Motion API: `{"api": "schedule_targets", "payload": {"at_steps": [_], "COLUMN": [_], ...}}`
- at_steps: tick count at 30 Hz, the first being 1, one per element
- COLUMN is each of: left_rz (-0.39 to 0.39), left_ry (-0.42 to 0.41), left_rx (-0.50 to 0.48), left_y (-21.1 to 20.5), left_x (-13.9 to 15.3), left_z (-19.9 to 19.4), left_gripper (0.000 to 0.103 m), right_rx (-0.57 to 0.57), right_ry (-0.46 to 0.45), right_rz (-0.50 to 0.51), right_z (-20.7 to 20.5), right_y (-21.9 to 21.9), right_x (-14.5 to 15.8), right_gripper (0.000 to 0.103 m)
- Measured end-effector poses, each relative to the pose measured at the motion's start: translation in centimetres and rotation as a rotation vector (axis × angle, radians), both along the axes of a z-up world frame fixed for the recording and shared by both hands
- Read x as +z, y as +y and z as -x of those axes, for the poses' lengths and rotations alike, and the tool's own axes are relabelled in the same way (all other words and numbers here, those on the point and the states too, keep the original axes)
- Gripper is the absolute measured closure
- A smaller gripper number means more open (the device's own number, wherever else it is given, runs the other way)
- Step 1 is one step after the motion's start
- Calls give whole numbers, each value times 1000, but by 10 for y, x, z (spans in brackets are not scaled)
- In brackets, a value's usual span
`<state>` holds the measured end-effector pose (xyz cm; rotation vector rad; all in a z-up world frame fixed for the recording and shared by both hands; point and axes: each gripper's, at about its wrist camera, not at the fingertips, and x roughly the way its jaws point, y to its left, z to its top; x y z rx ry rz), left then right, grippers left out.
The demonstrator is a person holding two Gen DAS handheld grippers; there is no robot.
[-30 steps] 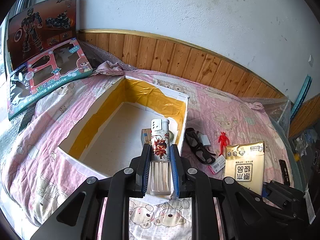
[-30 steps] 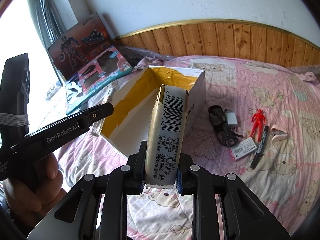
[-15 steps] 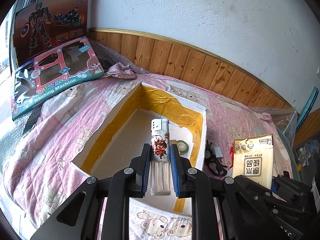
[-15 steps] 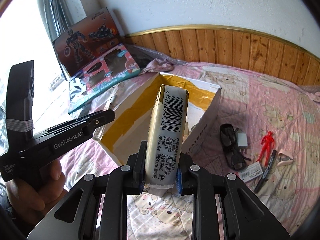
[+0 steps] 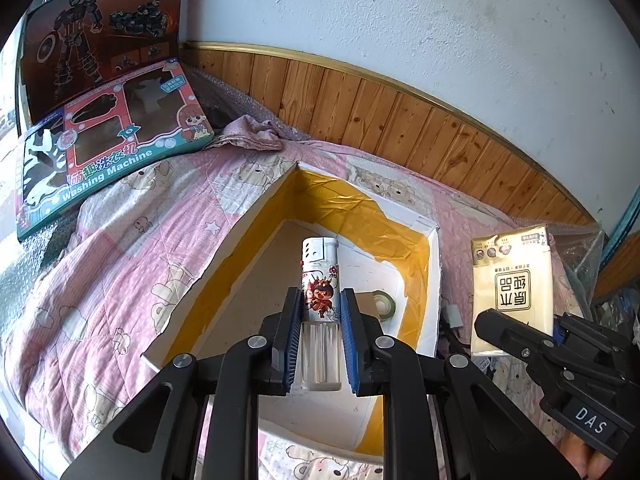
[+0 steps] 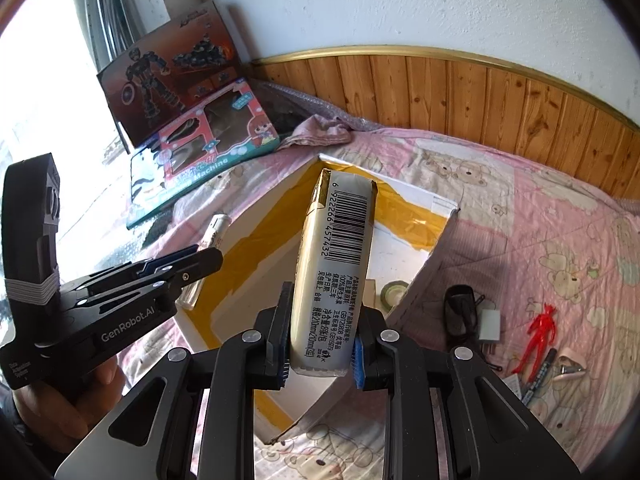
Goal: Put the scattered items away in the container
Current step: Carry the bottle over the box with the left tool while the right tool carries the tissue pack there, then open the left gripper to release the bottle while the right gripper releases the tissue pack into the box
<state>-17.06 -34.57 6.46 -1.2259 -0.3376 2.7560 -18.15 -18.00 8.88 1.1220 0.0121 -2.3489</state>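
Now, with the left tool [image 5: 320, 336] pinching the lighter [image 5: 320, 276] over the box [image 5: 256, 208] and the right tool [image 6: 322, 340] clamping the tissue pack [image 6: 340, 256] seemingly above its near edge, lower each well inside before releasing.

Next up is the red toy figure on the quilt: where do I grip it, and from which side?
Grip the red figure across its torso, coming straight down from above. It lies flat on the quilt with thin limbs splayed, and the marker crowds its legs.
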Motion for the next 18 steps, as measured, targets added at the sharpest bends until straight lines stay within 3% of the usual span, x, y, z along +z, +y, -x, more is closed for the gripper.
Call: {"api": "schedule_targets", "payload": {"at_steps": [18], "left_rz": [26], "left_ry": [-108], "left_rx": [-18], "left_y": [11], "left_x": [-16], "left_z": [72], "left_gripper": [83], "right_rx": [60], "right_ry": [-64], "right_rz": [-72], "right_z": [79], "right_y": [-26], "right_x": [-28], "right_gripper": [78]}}
